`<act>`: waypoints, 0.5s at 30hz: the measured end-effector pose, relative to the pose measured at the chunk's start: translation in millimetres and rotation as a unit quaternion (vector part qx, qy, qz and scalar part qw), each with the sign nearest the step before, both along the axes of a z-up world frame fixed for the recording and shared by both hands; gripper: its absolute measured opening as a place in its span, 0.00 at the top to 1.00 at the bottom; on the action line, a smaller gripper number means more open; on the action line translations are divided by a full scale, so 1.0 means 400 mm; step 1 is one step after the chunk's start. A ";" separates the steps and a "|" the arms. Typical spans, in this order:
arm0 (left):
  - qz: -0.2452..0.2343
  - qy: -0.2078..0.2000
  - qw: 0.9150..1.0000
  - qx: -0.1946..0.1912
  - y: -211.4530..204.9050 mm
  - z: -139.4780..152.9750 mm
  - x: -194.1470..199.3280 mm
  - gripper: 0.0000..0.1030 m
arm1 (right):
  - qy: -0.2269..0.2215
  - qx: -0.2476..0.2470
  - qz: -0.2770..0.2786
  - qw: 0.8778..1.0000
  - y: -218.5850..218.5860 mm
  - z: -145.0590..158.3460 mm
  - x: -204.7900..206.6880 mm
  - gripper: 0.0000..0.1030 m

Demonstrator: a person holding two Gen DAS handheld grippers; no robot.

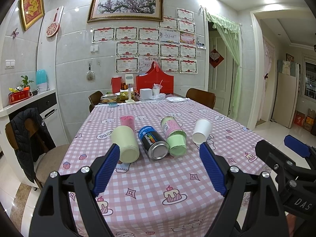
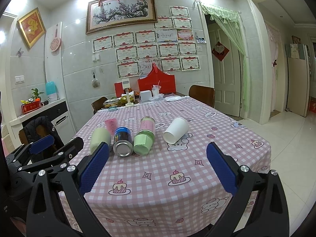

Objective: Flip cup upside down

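The white paper cup (image 1: 201, 131) (image 2: 176, 130) lies on its side on the pink checked tablecloth (image 1: 158, 177) (image 2: 177, 187), its open mouth turned toward the cameras and its base pointing to the far end of the table. It is plain white, unmarked, and tapers slightly toward the base. It sits apart, to the right of a close row of three lying containers: a pale cream cylinder (image 1: 125, 144) (image 2: 99, 140), a dark spray can with a blue label (image 1: 153, 143) (image 2: 122, 141), and a clear jar with a green lid (image 1: 174, 137) (image 2: 145, 136). One small pink cup (image 1: 127, 121) (image 2: 111, 125) stands upright just behind the row. So there are two cups, one can, one jar and one cylinder.

The left gripper (image 1: 159, 152) hovers above the near part of the table, its blue ribbed fingers spread wide and holding nothing. The right gripper (image 2: 158, 152) is level beside it, likewise spread wide and empty, aimed forward over the cloth, with the white cup lying ahead between its fingers.
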State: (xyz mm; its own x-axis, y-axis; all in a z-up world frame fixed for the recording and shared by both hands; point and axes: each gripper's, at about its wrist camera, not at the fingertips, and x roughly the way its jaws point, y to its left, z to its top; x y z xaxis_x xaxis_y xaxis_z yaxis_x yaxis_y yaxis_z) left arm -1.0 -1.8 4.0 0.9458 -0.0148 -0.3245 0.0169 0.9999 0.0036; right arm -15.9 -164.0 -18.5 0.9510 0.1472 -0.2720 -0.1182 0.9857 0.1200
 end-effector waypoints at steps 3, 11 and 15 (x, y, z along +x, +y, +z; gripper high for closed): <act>0.000 0.000 1.000 0.000 0.000 0.000 0.001 0.21 | 0.000 0.000 -0.001 1.000 0.000 0.001 0.000 0.08; 0.000 0.002 1.000 0.000 -0.001 -0.005 -0.001 0.21 | 0.001 0.000 0.000 1.000 0.001 0.002 0.001 0.08; -0.001 0.004 1.000 -0.001 -0.001 -0.014 0.004 0.21 | 0.004 0.002 0.000 1.000 0.001 -0.004 0.001 0.08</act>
